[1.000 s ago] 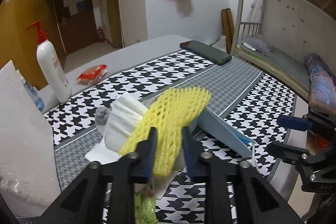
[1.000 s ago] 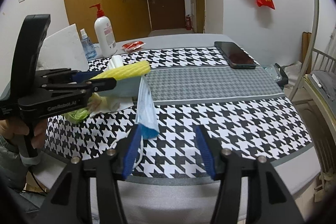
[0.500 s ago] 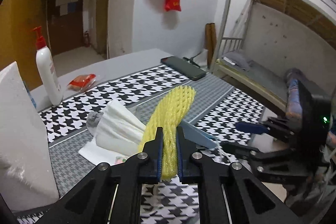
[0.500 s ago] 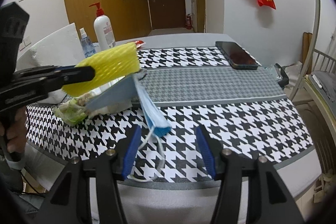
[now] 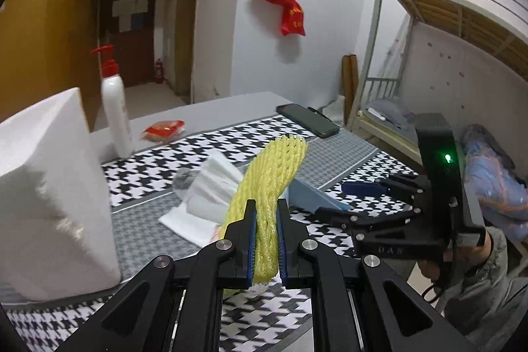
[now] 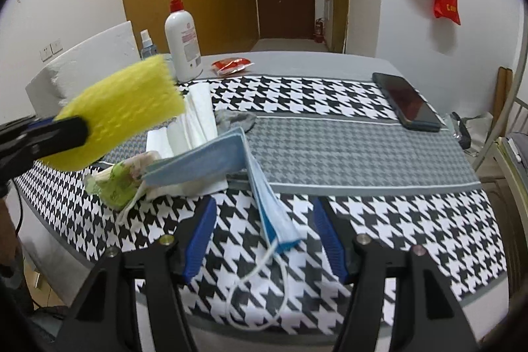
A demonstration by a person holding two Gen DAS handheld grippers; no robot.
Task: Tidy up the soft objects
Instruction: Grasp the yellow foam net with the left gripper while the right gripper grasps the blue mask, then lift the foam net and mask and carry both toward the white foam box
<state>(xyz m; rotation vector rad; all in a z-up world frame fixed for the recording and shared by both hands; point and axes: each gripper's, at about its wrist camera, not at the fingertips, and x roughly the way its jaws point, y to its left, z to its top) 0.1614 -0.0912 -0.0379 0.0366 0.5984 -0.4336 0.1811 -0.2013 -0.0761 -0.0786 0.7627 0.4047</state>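
The left gripper [image 5: 266,234] is clamped on the yellow foam net [image 5: 272,183], held above the worktop's [image 6: 346,147] near left corner. The right gripper [image 6: 264,239], jaws apart and just opening wider, is nearer the blue face mask [image 6: 260,187]. The mask's folded tail lies between those jaws, unpinched, its long axis running away from them.

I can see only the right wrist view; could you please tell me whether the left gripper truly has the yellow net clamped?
Observer: Yes. In the left wrist view the left gripper is shut on the net, with the pads squeezing it near its lower end.
Operator: Thank you. How does the rest of the net sit?
Observer: It stands up past the pads, in front of the tissues.
Operator: Is my right gripper visible there?
Observer: Yes, the right gripper shows at the right. Its jaws have just been opening, with the mask's end between them, and a green light is lit on its body.
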